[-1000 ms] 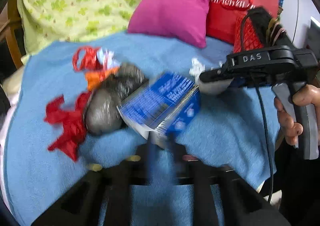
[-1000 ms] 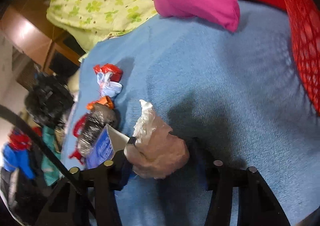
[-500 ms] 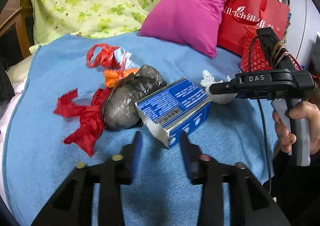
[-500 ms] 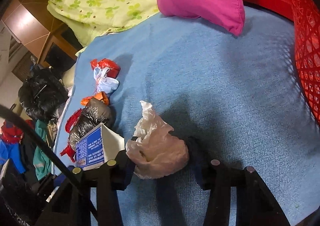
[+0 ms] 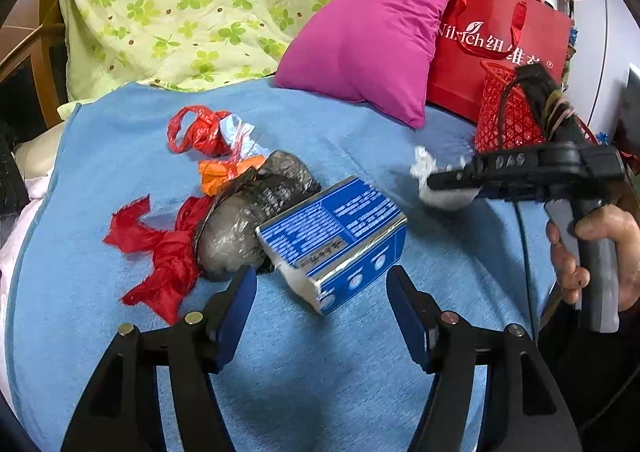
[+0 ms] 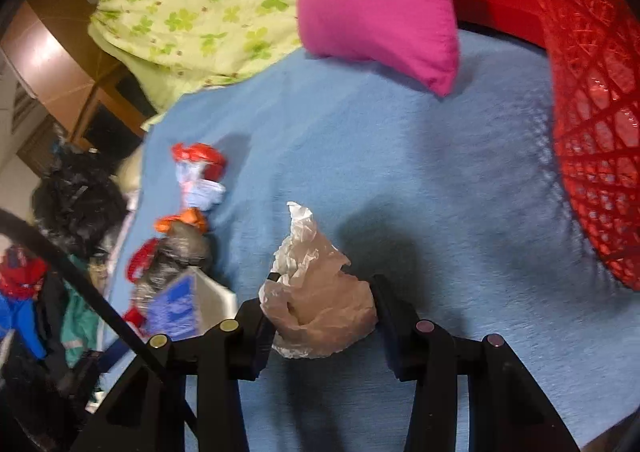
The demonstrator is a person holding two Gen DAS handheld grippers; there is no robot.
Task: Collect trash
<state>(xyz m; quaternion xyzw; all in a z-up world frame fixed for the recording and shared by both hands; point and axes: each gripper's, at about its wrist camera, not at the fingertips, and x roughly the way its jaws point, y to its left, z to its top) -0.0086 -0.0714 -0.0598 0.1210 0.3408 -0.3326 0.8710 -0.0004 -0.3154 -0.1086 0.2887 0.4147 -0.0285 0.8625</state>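
Observation:
A blue carton (image 5: 332,236) lies on the blue blanket (image 5: 100,332), between the fingers of my left gripper (image 5: 320,292). Its jaws are opening and the pads stand clear of the carton on both sides. My right gripper (image 6: 322,310) is closing on a crumpled pale plastic bag (image 6: 320,304), and both pads touch it. In the left wrist view the right gripper (image 5: 444,187) reaches in from the right with a hand (image 5: 600,252) on its handle. Left of the carton lies more trash: a grey-black plastic bundle (image 5: 256,219), red shreds (image 5: 160,252), an orange scrap (image 5: 224,171) and a red bag (image 5: 200,129).
A red mesh basket (image 6: 592,131) stands at the right edge of the blanket, close to my right gripper. Behind it are a red paper bag (image 5: 500,39), a pink pillow (image 5: 368,47) and a green flowered quilt (image 5: 200,3). Dark bags and clothes (image 6: 76,203) lie off the blanket's left edge.
My left jaws have opened and let go of the blue carton, which now rests on the blanket. My right jaws have narrowed onto the plastic bag.

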